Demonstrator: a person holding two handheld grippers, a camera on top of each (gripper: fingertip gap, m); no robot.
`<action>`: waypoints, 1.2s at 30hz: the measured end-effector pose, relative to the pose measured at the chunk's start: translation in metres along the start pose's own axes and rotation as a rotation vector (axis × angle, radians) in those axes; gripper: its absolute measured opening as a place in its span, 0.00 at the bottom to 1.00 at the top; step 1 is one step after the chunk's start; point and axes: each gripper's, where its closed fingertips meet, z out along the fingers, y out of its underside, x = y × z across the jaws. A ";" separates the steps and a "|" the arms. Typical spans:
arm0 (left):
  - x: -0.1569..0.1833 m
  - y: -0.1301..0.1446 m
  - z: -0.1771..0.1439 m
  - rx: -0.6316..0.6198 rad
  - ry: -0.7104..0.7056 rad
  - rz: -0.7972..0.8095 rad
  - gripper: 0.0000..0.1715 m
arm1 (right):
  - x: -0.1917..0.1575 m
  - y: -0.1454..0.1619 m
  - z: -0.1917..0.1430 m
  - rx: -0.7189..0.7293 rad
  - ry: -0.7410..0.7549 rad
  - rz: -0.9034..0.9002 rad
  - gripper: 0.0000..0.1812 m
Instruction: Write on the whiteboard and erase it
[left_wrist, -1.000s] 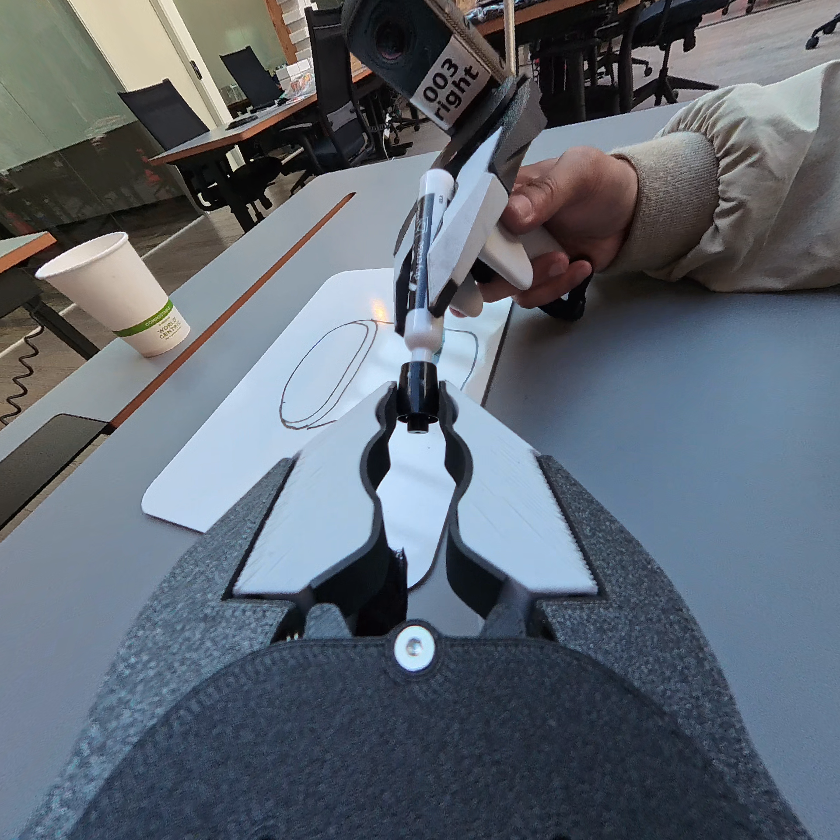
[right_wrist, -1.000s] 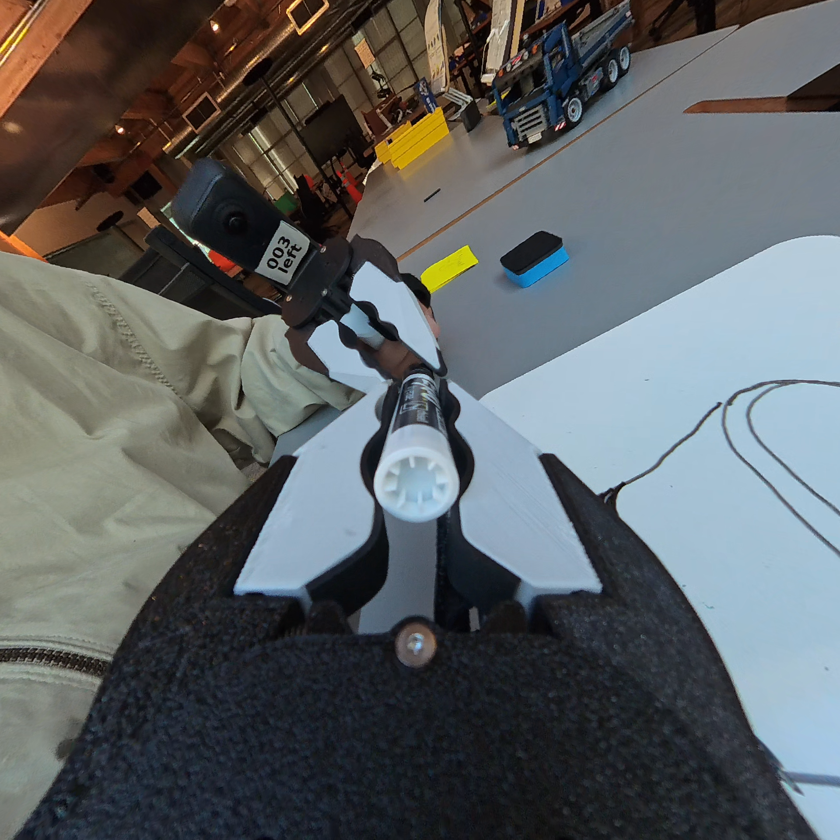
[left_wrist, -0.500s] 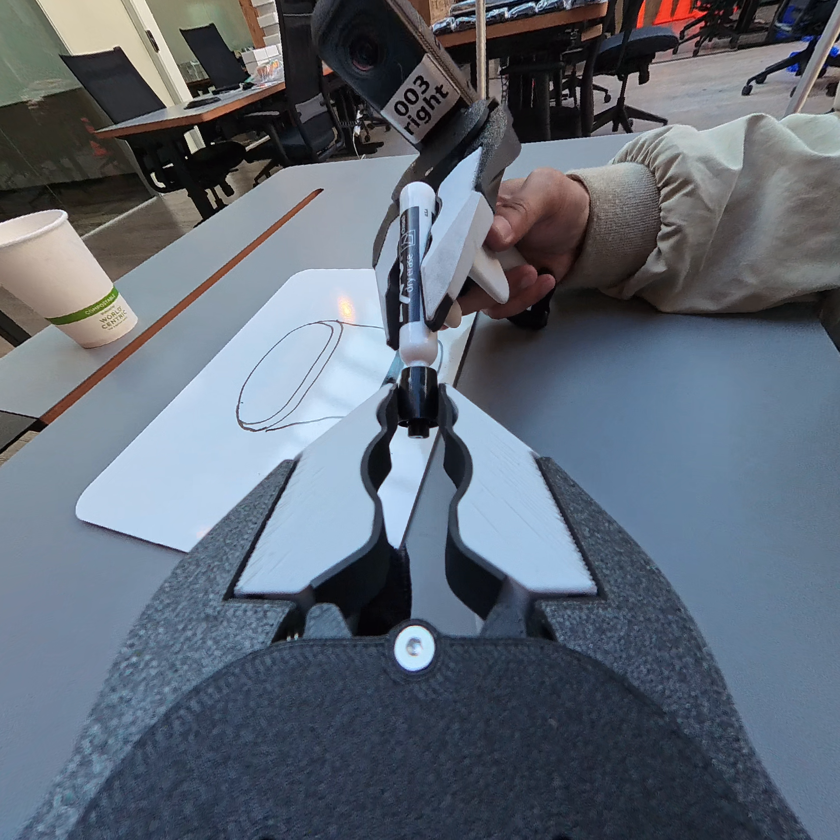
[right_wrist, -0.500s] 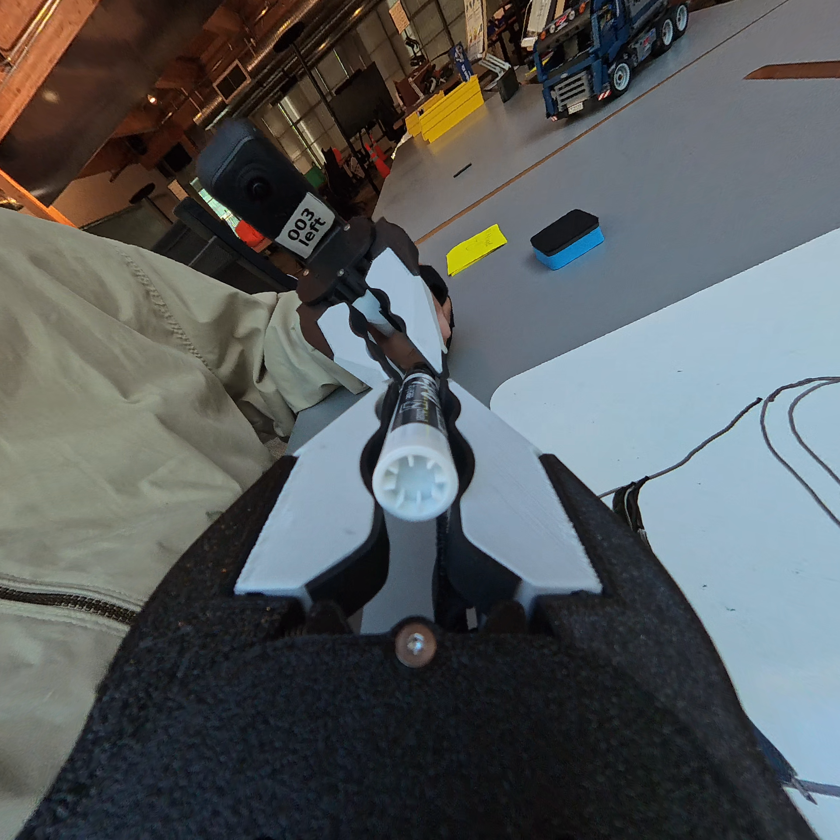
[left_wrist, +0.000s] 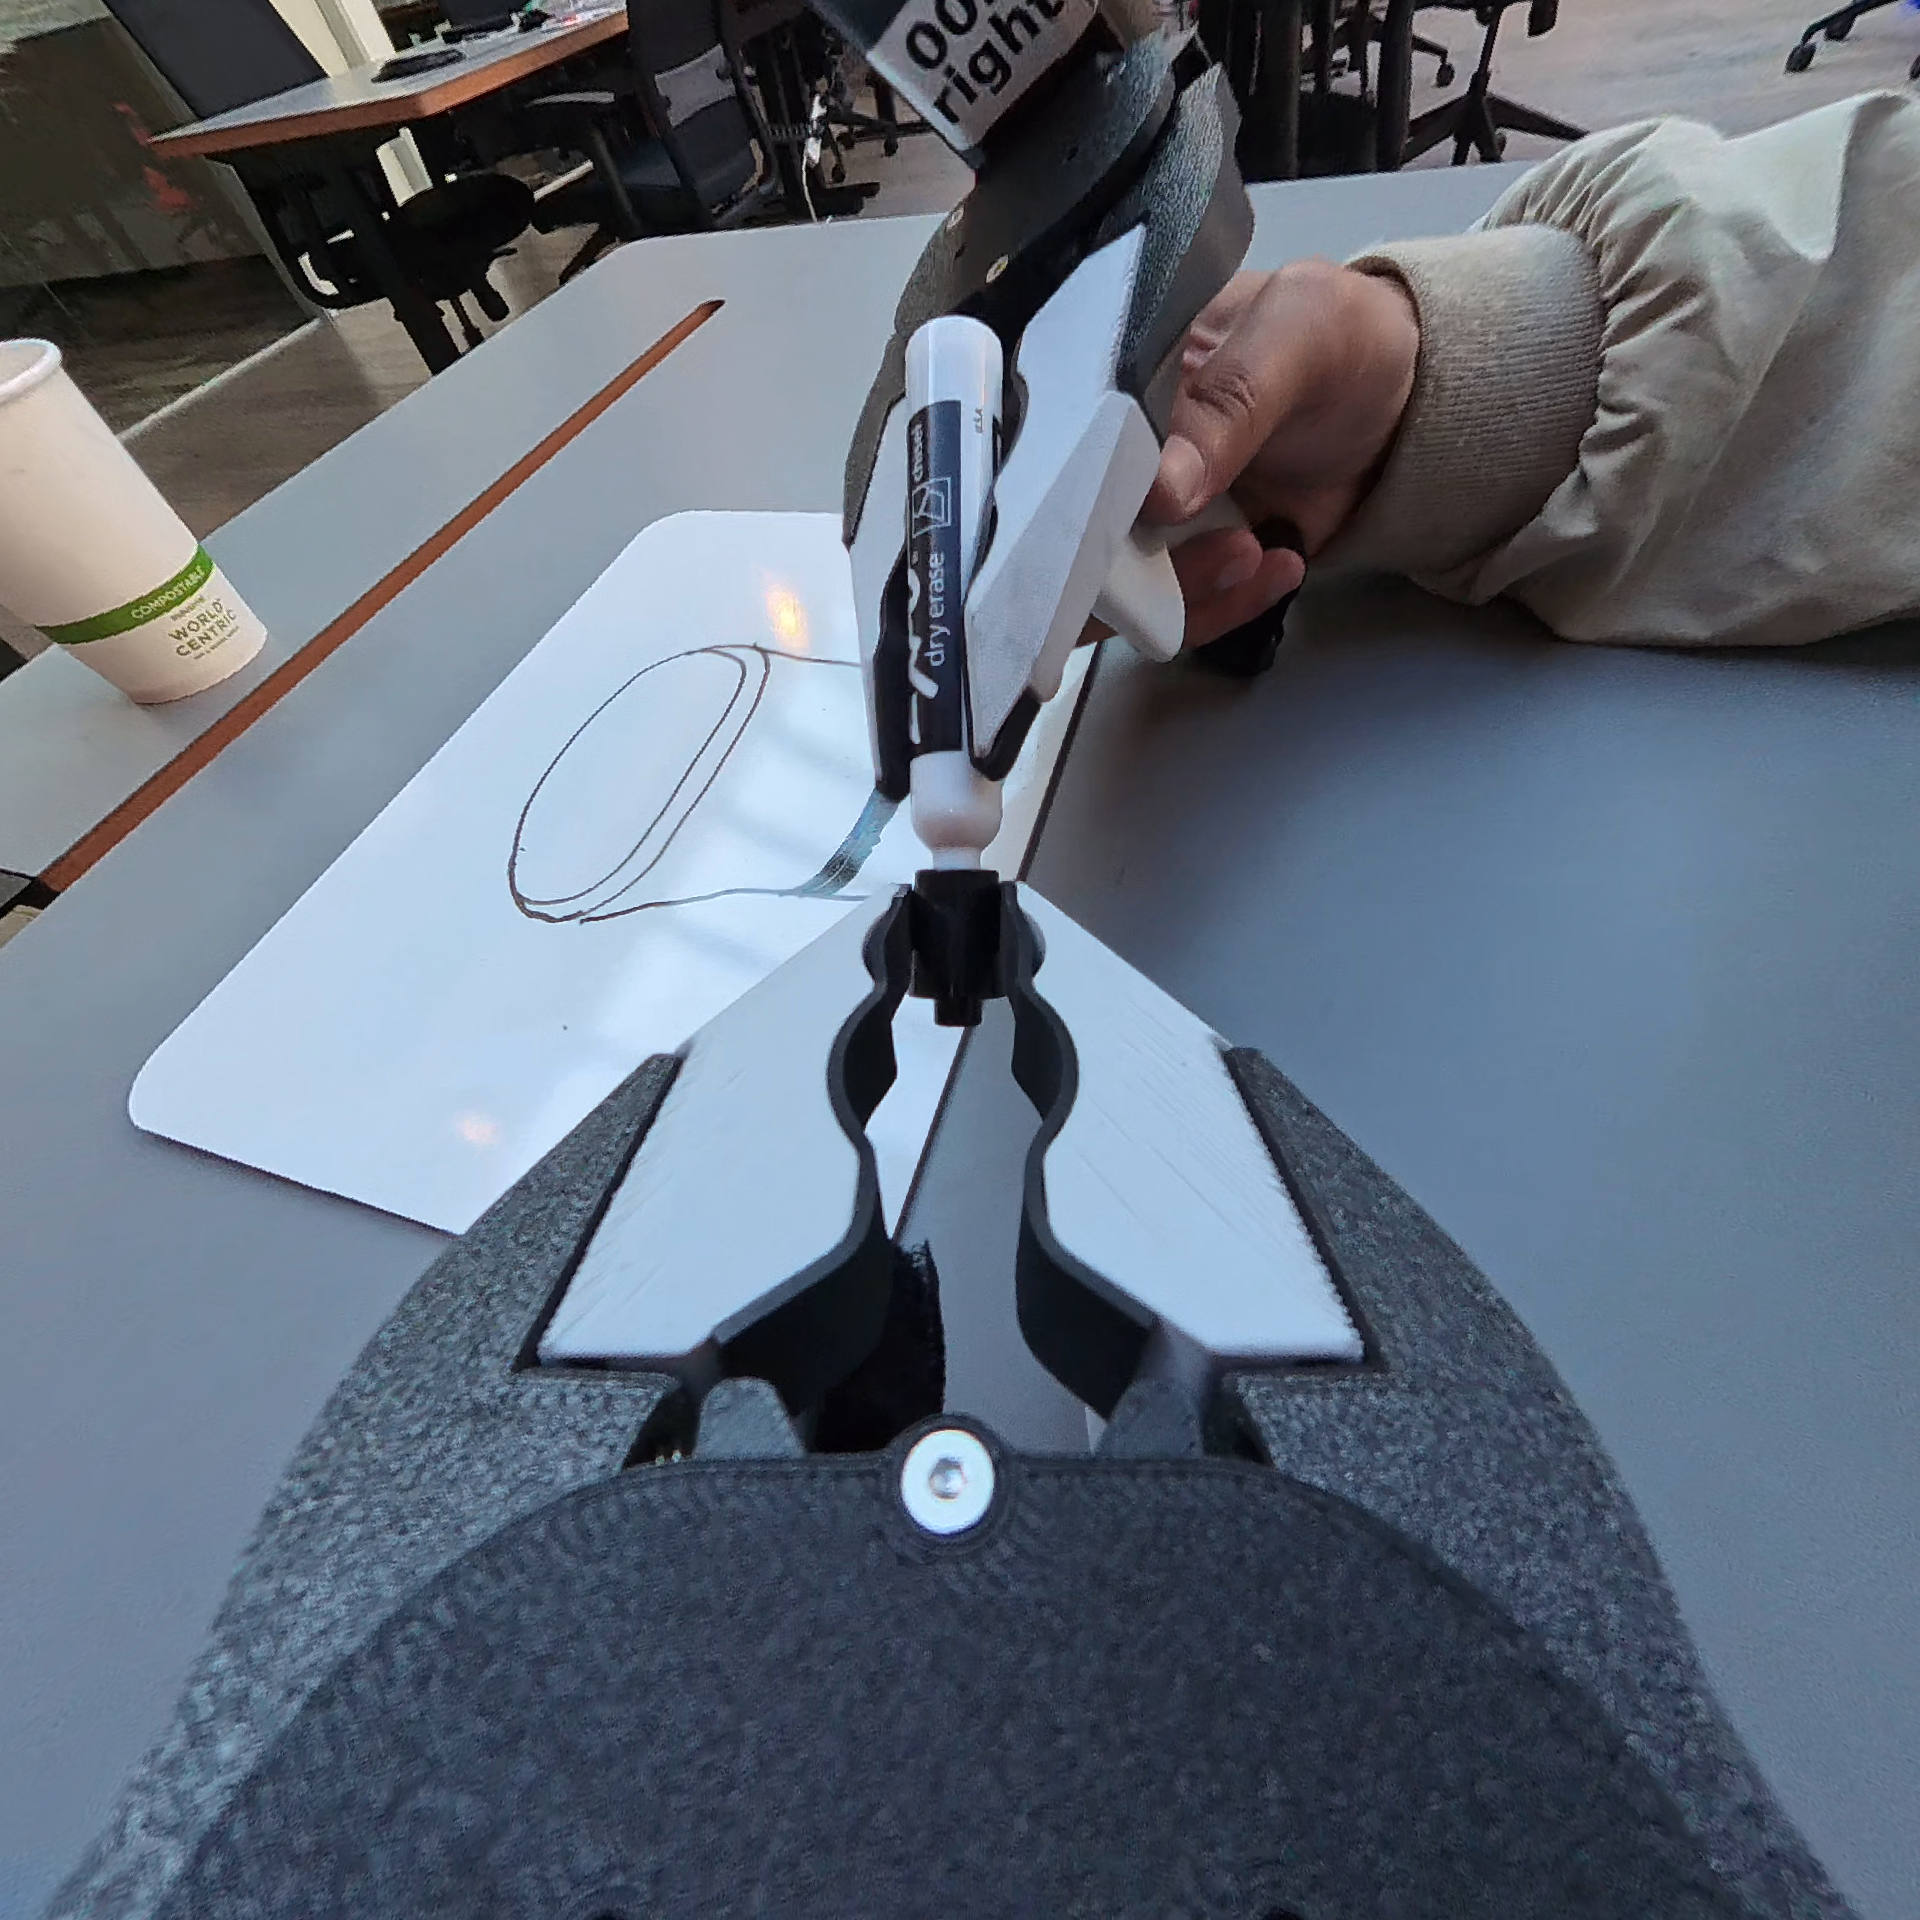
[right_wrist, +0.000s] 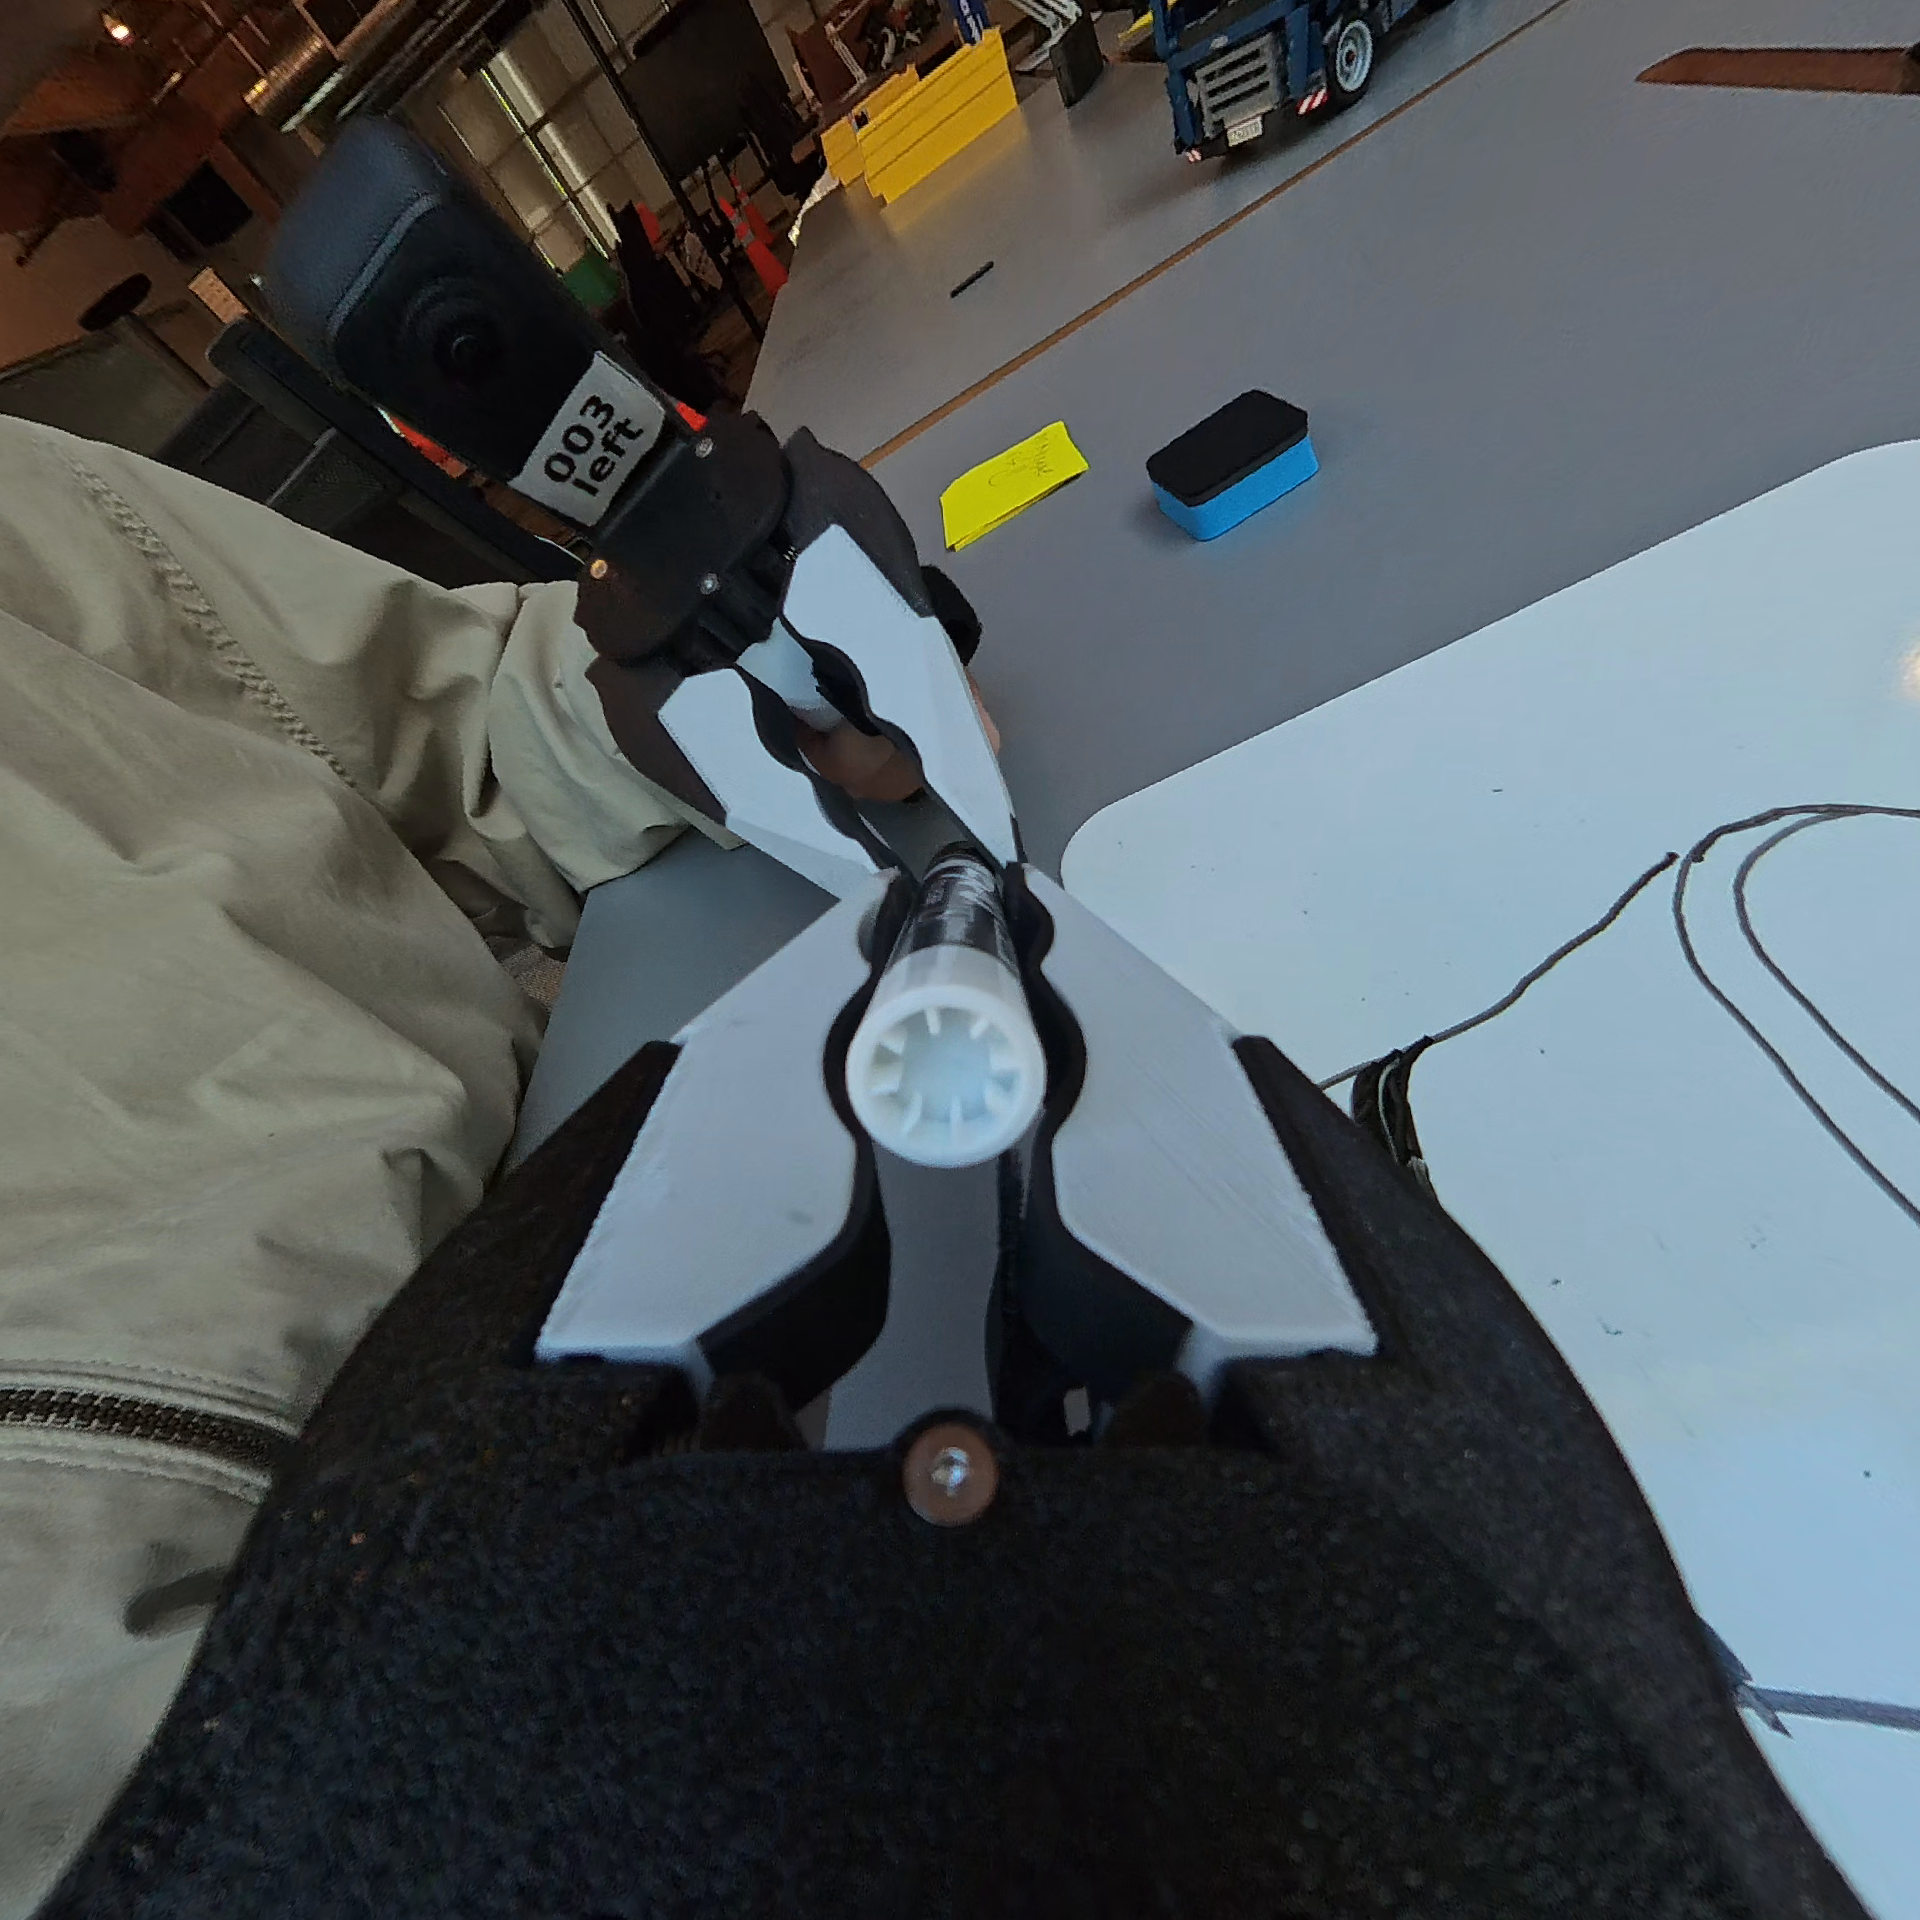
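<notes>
The marker stood nearly straight up, with its tip end down, above the edge of the whiteboard. The right gripper was squeezed tight around its black and white body. The round white back end pointed at that gripper's own camera.

The marker's thin white nose went down into the black cap. The left gripper pinched the cap between its fingertips, almost closed. Farther back its jaws stood apart with nothing between them. I could not tell how far the tip sat inside the cap.

Compared with a second before, both grippers had the same holds. The marker stood a bit straighter and nearer the left wrist camera. A little more of the white nose seemed to show above the cap.

The whiteboard lay flat on the grey table. It had a looped black ring drawn on it, with a line trailing off. A hand in a tan sleeve held the right gripper.

A white paper cup stood well apart on the next table. Its inside did not show. A blue eraser and a yellow note lay near each other, beyond the board.
</notes>
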 end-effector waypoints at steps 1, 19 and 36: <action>0.000 0.001 0.001 -0.005 -0.005 0.004 0.08 | 0.000 -0.001 0.000 0.004 0.005 -0.001 0.10; -0.019 -0.025 -0.009 0.103 -0.326 0.432 0.10 | -0.038 -0.045 -0.023 0.265 -0.489 0.423 0.67; -0.003 -0.039 -0.012 0.176 -0.313 0.474 0.10 | -0.073 -0.037 -0.011 0.199 -0.706 0.450 0.81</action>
